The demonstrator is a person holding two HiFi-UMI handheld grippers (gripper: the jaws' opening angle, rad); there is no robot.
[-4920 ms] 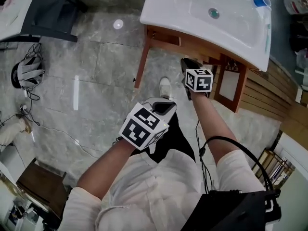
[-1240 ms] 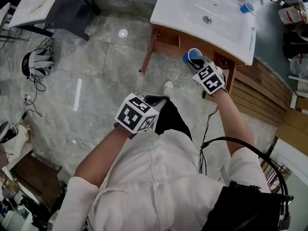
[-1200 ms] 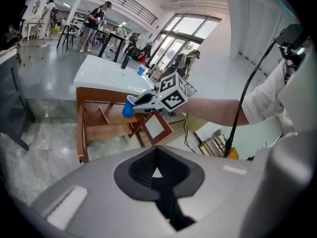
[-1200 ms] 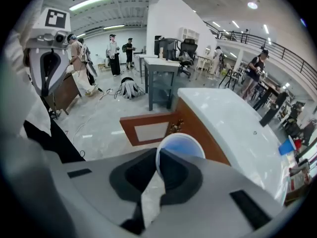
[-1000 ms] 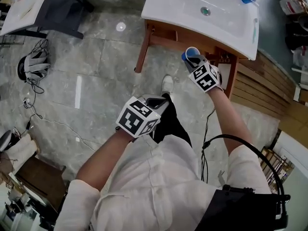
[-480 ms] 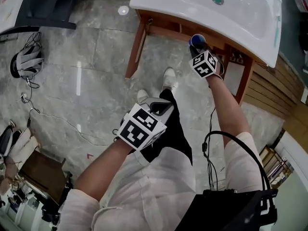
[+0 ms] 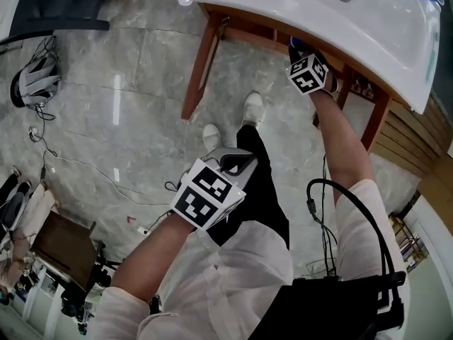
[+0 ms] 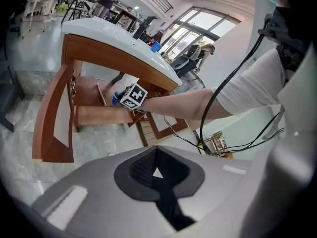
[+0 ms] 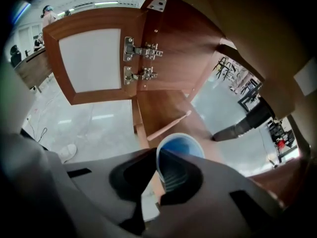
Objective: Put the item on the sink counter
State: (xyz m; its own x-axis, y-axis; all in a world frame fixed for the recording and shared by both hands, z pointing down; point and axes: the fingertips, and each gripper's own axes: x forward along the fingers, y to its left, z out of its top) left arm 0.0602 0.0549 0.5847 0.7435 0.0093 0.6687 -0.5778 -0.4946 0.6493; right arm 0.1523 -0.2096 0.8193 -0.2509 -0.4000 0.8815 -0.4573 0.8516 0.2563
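Blue cup (image 9: 181, 152), right gripper view: pinched by its wall in right claw (image 9: 161, 175), jaws narrow, one pad inside rim; open cabinet door (image 9: 91, 63) beyond. Left gripper view: left claw (image 8: 157, 175) closed together, empty; cup (image 8: 115, 99) far ahead, at right claw's tip. Head view: right claw (image 7: 299, 52) tucked under sink counter (image 7: 283, 9) edge; left claw (image 7: 237, 163) well apart, over floor (image 7: 141, 83).
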